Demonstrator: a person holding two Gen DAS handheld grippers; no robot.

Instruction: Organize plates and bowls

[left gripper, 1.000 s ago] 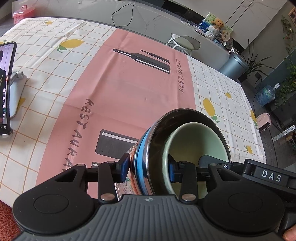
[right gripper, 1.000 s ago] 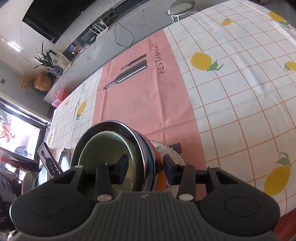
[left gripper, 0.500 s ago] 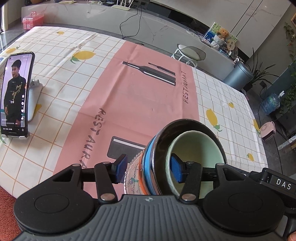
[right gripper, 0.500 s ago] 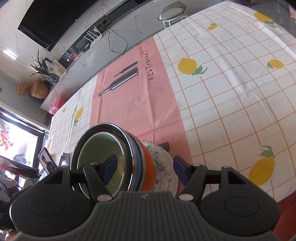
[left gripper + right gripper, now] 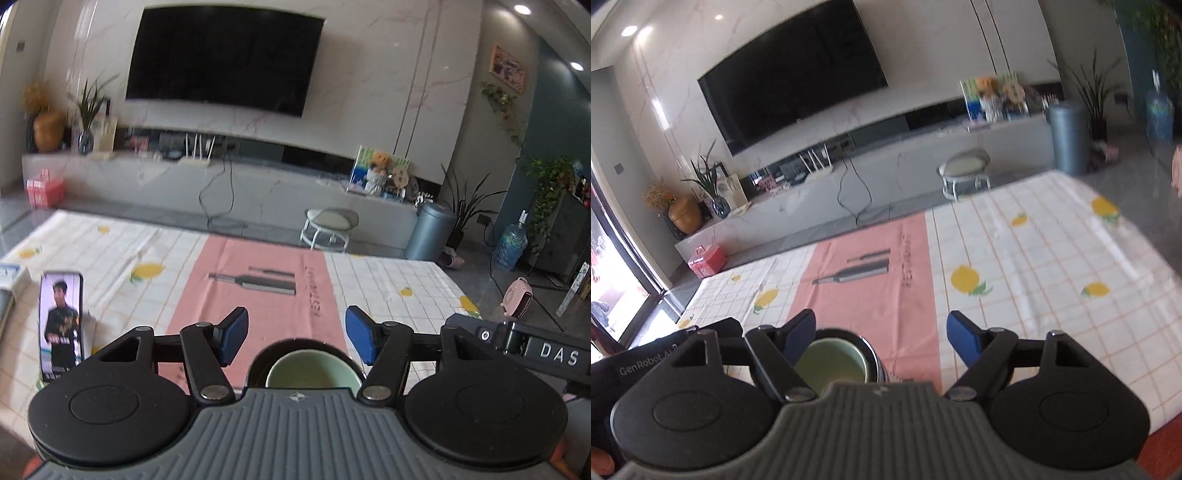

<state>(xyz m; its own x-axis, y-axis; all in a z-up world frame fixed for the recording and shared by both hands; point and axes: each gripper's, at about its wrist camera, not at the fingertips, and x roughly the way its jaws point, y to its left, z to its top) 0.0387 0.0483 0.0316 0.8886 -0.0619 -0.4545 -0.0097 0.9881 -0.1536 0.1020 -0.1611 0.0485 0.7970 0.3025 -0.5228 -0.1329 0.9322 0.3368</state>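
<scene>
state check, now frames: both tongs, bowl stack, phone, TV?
left tongs: open, jaws have just been opening, nothing between them
right tongs: open, just been opening, nothing gripped
green bowl: upright, nested inside the dark metal bowl on the table
phone: propped upright, screen on
TV: screen dark

White capitals reading "DAS" stood on the black body of the other gripper (image 5: 532, 350), seen at the right edge of the left wrist view. In the right wrist view, pale lettering "GenRobot" followed by unclear letters ran along the black gripper body (image 5: 646, 363) at the left. A dark word printed on the pink tablecloth strip (image 5: 266, 295) was too blurred to read.
</scene>
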